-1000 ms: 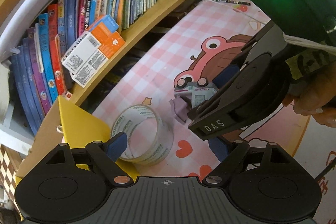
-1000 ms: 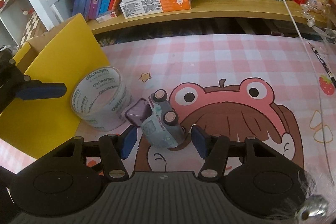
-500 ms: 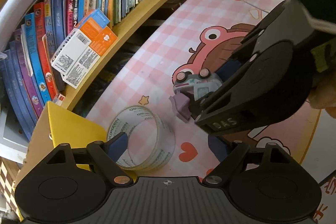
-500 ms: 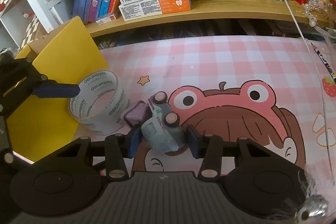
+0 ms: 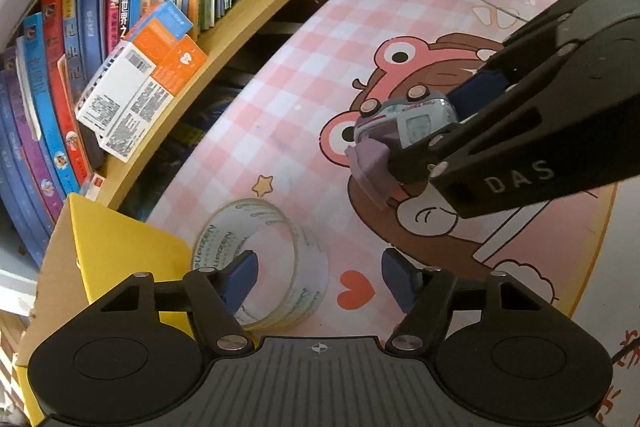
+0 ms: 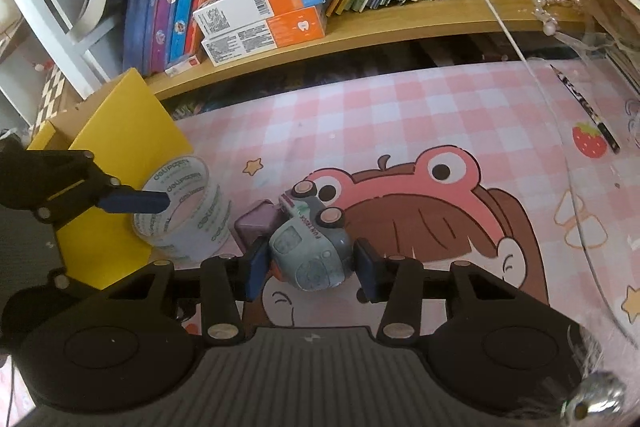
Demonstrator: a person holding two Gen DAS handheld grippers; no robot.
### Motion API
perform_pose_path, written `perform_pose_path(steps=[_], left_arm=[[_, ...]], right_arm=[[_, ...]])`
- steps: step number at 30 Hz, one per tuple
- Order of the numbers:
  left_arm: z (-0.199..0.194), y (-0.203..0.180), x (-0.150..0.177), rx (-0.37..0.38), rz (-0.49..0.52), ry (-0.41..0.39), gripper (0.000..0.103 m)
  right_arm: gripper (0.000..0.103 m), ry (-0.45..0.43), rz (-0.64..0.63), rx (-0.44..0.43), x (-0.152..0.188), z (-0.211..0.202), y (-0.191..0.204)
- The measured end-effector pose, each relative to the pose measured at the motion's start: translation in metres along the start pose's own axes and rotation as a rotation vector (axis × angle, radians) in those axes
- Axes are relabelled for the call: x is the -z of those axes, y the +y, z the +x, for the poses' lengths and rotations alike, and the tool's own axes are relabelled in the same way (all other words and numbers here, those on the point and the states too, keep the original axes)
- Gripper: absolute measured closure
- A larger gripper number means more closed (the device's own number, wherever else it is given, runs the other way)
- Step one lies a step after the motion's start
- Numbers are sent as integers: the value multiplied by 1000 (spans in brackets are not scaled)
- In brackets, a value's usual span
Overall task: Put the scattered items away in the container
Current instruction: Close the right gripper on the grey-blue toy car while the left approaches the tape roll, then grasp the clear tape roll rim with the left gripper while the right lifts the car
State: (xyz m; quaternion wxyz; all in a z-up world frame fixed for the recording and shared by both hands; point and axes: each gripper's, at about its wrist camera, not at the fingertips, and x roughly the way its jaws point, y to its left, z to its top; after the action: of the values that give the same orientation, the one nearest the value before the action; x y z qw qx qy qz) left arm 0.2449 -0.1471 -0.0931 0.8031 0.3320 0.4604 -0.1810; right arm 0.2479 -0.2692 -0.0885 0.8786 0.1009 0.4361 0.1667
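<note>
The right hand-held gripper [image 6: 309, 269] is clamping a pale blue-grey toy truck [image 6: 310, 247] between its two blue pads, low in the middle of the right wrist view; the truck is lying tipped with its wheels facing up and away. In the left wrist view the same truck [image 5: 404, 121] is showing at centre right, pinched by the black arms of that gripper [image 5: 432, 131]. A small lilac block [image 6: 256, 223] is sitting just beside the truck, touching its left side.

The left hand-held gripper [image 5: 320, 281] is closing its jaws around a roll of clear tape [image 5: 260, 263] at the lower middle of its frame. One blue pad [image 5: 240, 281] is sitting inside the ring and the other outside it, apart from the wall, so the roll is not yet being pinched. The tape is standing on edge on the pink checked bench [image 6: 400, 115], against a yellow container [image 6: 120, 131] at the left of both views. A bookshelf [image 6: 360, 23] is running along the top.
</note>
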Motion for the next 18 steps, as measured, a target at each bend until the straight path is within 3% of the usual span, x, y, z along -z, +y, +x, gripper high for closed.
perform_pose_path(steps=[14,16,17,18], left_arm=[[10,-3,-2,6,-90,2,34],[11,-5,-2,7,-91,1,41],[11,-5,-3,10,-93,1,53],[11,-4,-3,8,-96,0,59]], right_arm=[[60,10,38,19,11,-13,-8],[60,10,37,20,11,-14,-8],[60,10,37,21,11,-14,-8],[60,11,38,22,11,-14,-9]])
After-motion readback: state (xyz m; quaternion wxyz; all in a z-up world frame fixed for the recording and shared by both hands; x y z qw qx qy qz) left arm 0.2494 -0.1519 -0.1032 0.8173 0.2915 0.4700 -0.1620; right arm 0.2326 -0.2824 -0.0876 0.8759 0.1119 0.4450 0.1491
